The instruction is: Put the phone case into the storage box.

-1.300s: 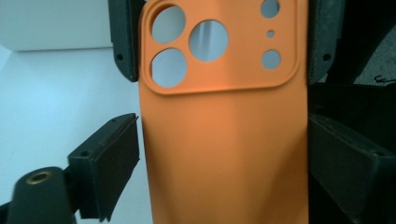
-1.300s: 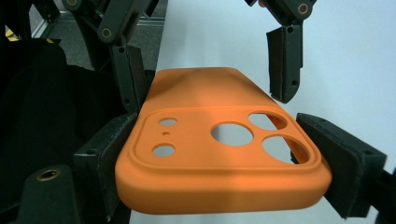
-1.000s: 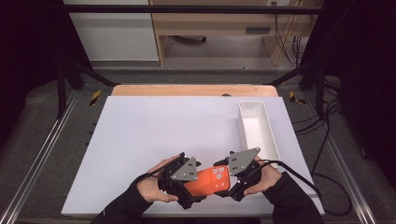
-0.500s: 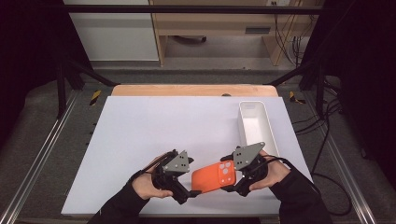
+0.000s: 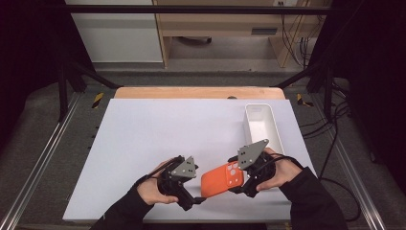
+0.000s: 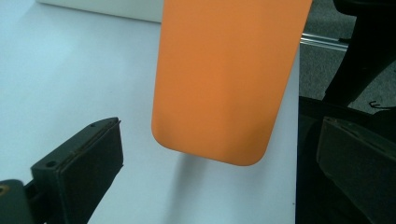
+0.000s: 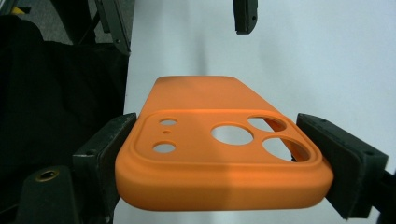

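Standing at the right of the white table [image 5: 158, 139], the white tray [image 5: 261, 125] lies lengthwise toward the far edge, its visible interior bare. The orange phone case [image 5: 222, 179] hangs above the table's near edge, between the two grippers and just short of the tray. The right gripper [image 5: 243, 184] pinches the case across its camera-cutout end (both pads press the side walls in the right gripper view [image 7: 219, 158]). The left gripper [image 5: 191, 201] has its jaws spread, the plain end of the case [image 6: 224, 79] lying between them without contact. A wooden strip [image 5: 196, 92] borders the table's far edge, and cables [image 5: 335, 143] trail on the floor at the right.
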### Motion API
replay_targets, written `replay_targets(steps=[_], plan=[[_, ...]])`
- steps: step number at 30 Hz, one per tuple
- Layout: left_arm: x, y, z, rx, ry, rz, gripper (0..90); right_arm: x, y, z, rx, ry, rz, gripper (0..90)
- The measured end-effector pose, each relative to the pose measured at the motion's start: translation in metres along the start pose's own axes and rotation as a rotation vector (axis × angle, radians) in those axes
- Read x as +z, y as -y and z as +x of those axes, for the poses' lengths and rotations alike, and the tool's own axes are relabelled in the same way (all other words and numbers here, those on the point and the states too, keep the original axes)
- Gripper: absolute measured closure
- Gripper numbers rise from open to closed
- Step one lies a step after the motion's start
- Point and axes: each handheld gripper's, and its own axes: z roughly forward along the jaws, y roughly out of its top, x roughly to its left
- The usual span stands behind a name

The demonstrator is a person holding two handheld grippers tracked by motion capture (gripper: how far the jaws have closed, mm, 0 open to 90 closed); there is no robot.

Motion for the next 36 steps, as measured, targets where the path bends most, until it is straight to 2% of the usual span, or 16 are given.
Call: replay_targets(steps=[21,36], plan=[[0.008,0.0,0.0,0.0,-0.007,0.036,0.0,0.004,-0.021,-0.007,-0.012,-0.016,0.103,16.0],[0.017,-0.002,0.005,0.007,-0.007,0.099,0.0,0.013,-0.036,-0.01,-0.028,-0.038,0.208,16.0]])
